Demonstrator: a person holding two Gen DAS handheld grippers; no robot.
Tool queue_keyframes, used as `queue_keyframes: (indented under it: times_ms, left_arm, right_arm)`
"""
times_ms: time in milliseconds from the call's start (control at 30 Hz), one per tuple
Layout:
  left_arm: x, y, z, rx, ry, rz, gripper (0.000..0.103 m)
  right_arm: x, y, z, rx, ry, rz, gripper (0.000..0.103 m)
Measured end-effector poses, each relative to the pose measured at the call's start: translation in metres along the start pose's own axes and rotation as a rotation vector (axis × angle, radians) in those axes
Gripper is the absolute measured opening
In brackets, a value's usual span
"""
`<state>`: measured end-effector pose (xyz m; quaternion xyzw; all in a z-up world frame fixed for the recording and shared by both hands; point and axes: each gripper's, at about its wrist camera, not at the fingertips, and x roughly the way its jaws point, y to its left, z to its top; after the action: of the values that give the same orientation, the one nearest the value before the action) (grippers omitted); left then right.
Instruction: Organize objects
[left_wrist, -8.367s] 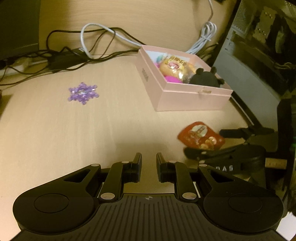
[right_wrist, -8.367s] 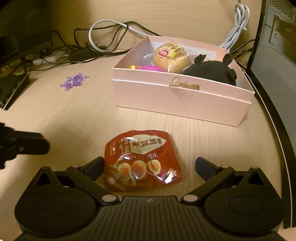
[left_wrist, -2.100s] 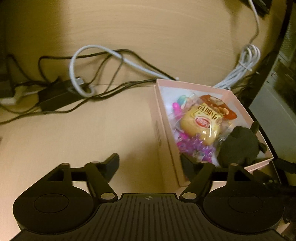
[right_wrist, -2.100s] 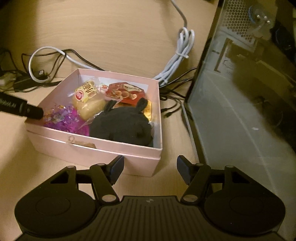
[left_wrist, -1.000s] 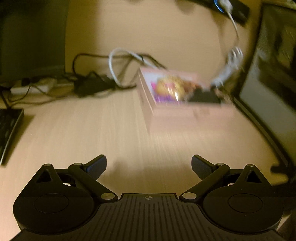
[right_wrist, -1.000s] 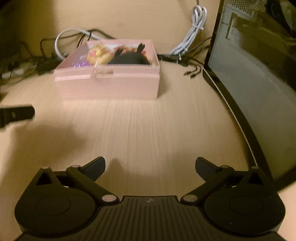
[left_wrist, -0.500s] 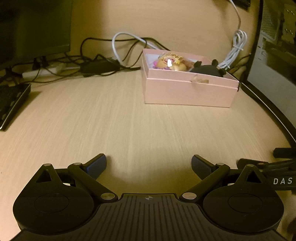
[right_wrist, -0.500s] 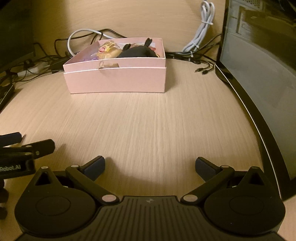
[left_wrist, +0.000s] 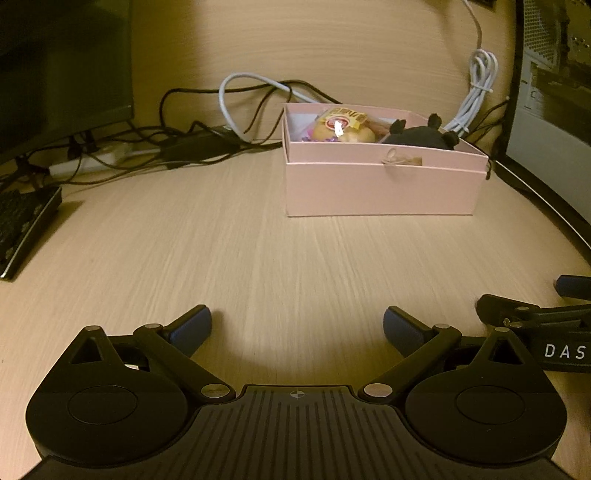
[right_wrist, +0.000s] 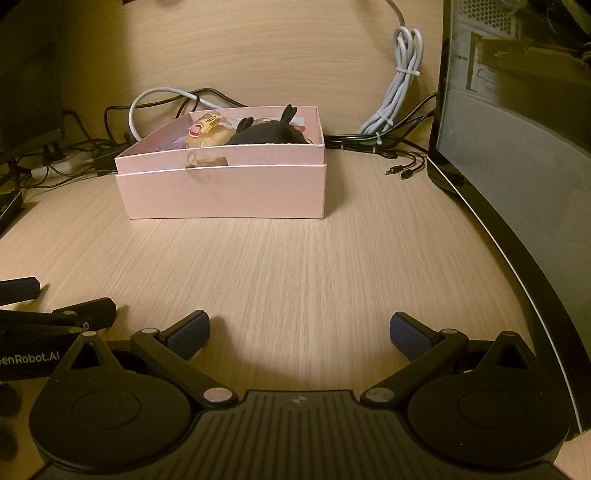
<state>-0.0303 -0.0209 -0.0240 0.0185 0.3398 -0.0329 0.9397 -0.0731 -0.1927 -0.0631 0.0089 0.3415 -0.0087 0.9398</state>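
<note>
A pink open box (left_wrist: 380, 184) (right_wrist: 225, 188) stands at the back of the wooden desk. Inside it lie a yellow wrapped bun (left_wrist: 341, 125) (right_wrist: 208, 133) and a black plush toy (left_wrist: 421, 136) (right_wrist: 267, 133); other contents are mostly hidden by the box wall. My left gripper (left_wrist: 297, 326) hovers low near the desk's front, open with nothing between its fingers. My right gripper (right_wrist: 299, 330) is beside it to the right, also open and empty. Each gripper shows at the edge of the other's view.
Tangled black and white cables (left_wrist: 236, 110) and a power strip (left_wrist: 92, 158) lie behind the box. A bundled grey cable (right_wrist: 400, 85) hangs at the back right. A dark computer case (right_wrist: 517, 147) bounds the right side. A keyboard (left_wrist: 22, 225) and monitor (left_wrist: 55, 66) sit left.
Both grippers have pulled back from the box to the desk's front and stay open. In the last half second they barely moved.
</note>
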Motion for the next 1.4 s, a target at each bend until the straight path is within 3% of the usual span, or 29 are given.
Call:
queue_keyframes:
  times_ms: [1400]
  left_arm:
    - [-0.0011,0.0003,0.0002,0.000,-0.001,0.000,0.102]
  right_arm:
    - [0.0011,-0.0003,-0.0002,0.004,0.000,-0.006,0.103]
